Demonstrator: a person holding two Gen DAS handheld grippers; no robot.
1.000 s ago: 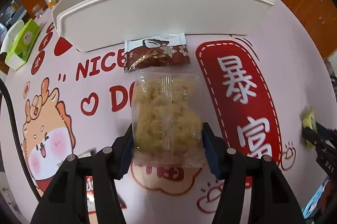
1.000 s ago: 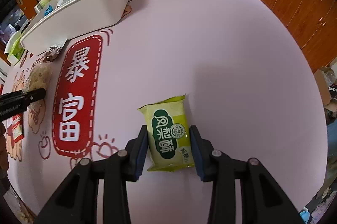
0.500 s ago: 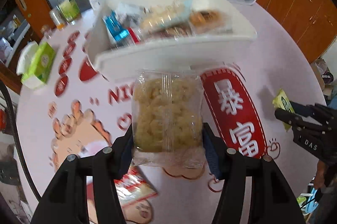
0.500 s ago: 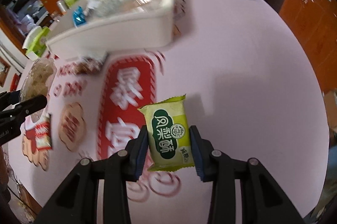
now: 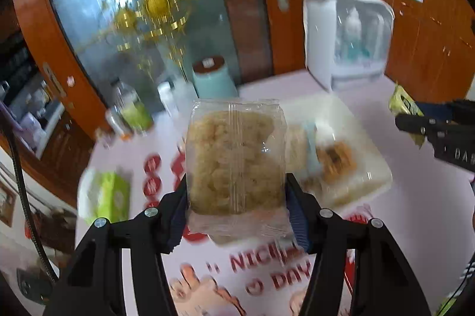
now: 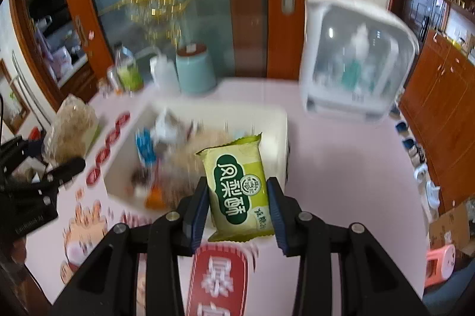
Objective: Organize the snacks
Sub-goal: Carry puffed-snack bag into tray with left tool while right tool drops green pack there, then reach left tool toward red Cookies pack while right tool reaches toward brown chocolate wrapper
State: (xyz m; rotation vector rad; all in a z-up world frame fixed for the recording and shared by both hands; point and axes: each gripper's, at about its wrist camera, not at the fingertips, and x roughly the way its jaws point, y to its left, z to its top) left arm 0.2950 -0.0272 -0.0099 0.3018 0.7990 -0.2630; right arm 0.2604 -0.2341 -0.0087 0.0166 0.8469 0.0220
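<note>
My left gripper (image 5: 237, 206) is shut on a clear packet of yellow puffed snack (image 5: 236, 158), held up in the air over the near left part of the white bin (image 5: 365, 176). My right gripper (image 6: 237, 206) is shut on a green snack packet (image 6: 239, 191), held above the bin's near right rim (image 6: 282, 137). The bin holds several wrapped snacks, blurred by motion. The left gripper with its clear packet (image 6: 72, 132) shows at the left of the right wrist view. The right gripper's green packet (image 5: 403, 105) shows at the right of the left wrist view.
The pink table (image 6: 341, 167) carries a white appliance (image 6: 353, 60) at the back right, a teal canister (image 6: 194, 69), bottles (image 6: 127, 72) and a green tissue box (image 5: 109, 195) on the left. Wooden cabinets (image 6: 439, 114) stand beyond the table on the right.
Both grippers rose from the table with their packets and moved forward over the bin. The views now tilt up toward the room's back wall.
</note>
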